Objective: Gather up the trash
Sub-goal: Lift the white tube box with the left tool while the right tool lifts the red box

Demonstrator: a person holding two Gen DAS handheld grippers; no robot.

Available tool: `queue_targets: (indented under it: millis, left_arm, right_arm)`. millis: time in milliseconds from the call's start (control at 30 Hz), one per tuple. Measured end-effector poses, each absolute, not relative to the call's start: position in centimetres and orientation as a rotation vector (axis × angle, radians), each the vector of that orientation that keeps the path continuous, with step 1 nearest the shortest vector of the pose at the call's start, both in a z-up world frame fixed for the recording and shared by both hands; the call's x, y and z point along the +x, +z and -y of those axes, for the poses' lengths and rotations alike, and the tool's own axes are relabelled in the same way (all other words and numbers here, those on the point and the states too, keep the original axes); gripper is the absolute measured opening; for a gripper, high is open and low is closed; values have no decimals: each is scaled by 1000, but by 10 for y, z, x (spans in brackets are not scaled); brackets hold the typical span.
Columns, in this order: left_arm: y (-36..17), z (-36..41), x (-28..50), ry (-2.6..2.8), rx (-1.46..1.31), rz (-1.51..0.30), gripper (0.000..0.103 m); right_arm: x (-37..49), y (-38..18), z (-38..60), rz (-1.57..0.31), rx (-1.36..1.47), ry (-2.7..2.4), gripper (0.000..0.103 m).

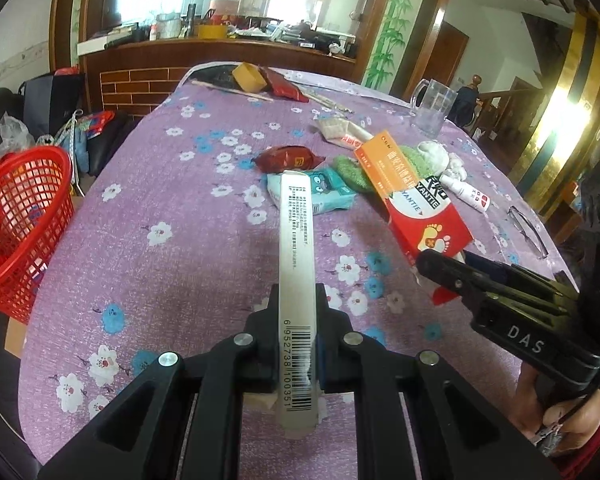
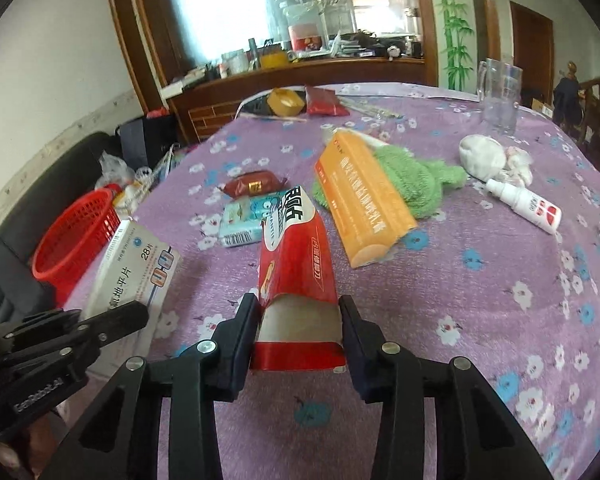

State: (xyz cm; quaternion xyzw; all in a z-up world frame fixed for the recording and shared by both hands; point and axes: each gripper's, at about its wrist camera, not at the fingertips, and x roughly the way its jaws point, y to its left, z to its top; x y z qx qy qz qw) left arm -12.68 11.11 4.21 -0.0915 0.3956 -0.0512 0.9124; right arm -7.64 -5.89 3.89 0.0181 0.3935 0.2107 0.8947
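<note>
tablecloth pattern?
Purple tablecloth with white and blue flowers; clearest in the right wrist view.

Red basket (image 1: 18, 216) cut off at the frame's left edge

We cannot read the white box's (image 1: 296, 280) fine print.

The tablecloth (image 2: 480, 320) is matt purple cloth with a fine grainy weave, printed with flowers. The red basket (image 1: 24, 216) is glossy moulded plastic mesh. The white pill box (image 1: 296, 264) and the red foot-cream box (image 2: 296, 264) are smooth printed card with a slight sheen (the red one shows bare brown card inside its open end). The green towel (image 2: 416, 184) is fluffy cloth. The mug (image 2: 500, 96) is clear and glossy. The brown snack wrapper (image 1: 288, 159) is shiny foil-like film.
</note>
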Motion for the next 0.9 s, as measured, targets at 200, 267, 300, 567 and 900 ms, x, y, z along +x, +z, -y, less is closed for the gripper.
queue_targets:
  millis: [200,267,300,567,900]
  left_arm:
    - [44,-107,-129,-100,-174,-811,12]
    - [45,-107,-129,-99,-174,-810,12]
    - [45,-107,-129,-98,-173,-809,12]
    - [46,-110,-129,-87,-173,-800,12]
    - [53,-112,-134,-13,-123,-730,12]
  right_arm:
    - [-82,41,68,-822,68,443,44]
    - [-83,42,68,-821,68,446,44]
    - [-84,42,68,-821,68,448,44]
    - [-87,42,66,-825,67,461,44]
    - [-92,46,62,-807,62,467,45]
